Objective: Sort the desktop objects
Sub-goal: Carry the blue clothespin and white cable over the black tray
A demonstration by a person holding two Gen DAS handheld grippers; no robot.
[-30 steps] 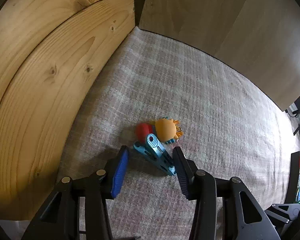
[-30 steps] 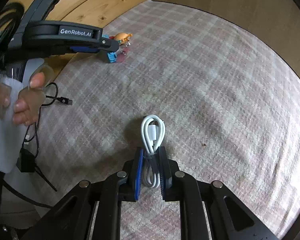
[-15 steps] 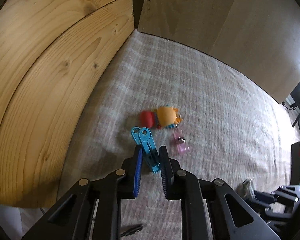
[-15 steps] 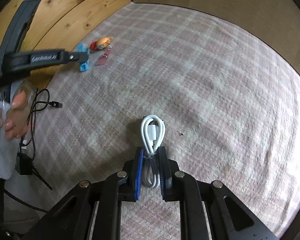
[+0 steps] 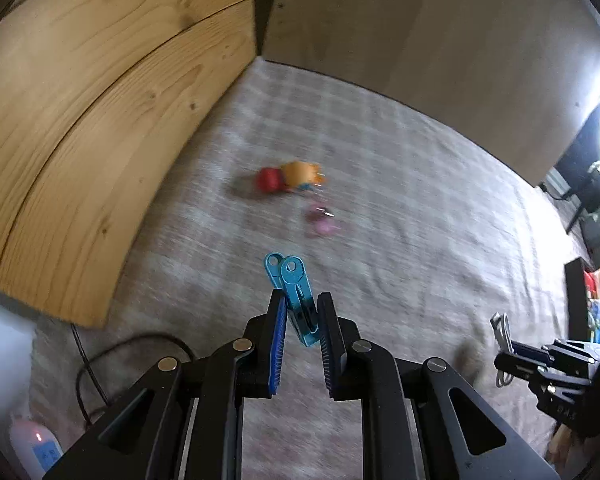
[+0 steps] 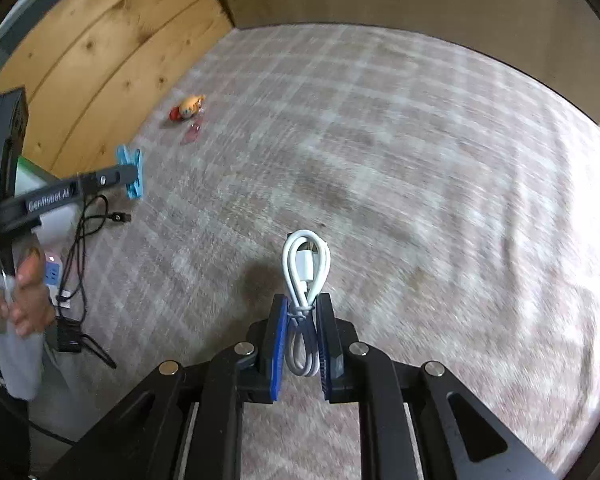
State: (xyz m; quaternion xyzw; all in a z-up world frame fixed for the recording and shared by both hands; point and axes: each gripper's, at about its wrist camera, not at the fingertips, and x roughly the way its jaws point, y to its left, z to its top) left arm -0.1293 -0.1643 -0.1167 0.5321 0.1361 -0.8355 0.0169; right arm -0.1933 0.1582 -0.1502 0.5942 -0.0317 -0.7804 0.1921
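My left gripper (image 5: 302,320) is shut on a blue clothes peg (image 5: 294,294) and holds it above the plaid cloth (image 5: 400,208). The peg also shows in the right wrist view (image 6: 130,172). An orange and red toy figure (image 5: 290,176) and a small pink clip (image 5: 322,220) lie on the cloth ahead, near the wooden wall. My right gripper (image 6: 302,324) is shut on a coiled white cable (image 6: 306,268), lifted over the cloth. The toy figure (image 6: 188,108) and pink clip (image 6: 192,134) lie far to its left.
A pine board wall (image 5: 80,100) stands on the left and a plain panel (image 5: 440,40) at the back. A black cable (image 6: 84,232) and a white power strip (image 5: 36,444) lie off the cloth's left edge. The right gripper shows at the right edge in the left wrist view (image 5: 540,364).
My left gripper closed on the blue peg, lifted it and drew back from the toy and pink clip. My right gripper kept hold of the white cable and moved slightly.
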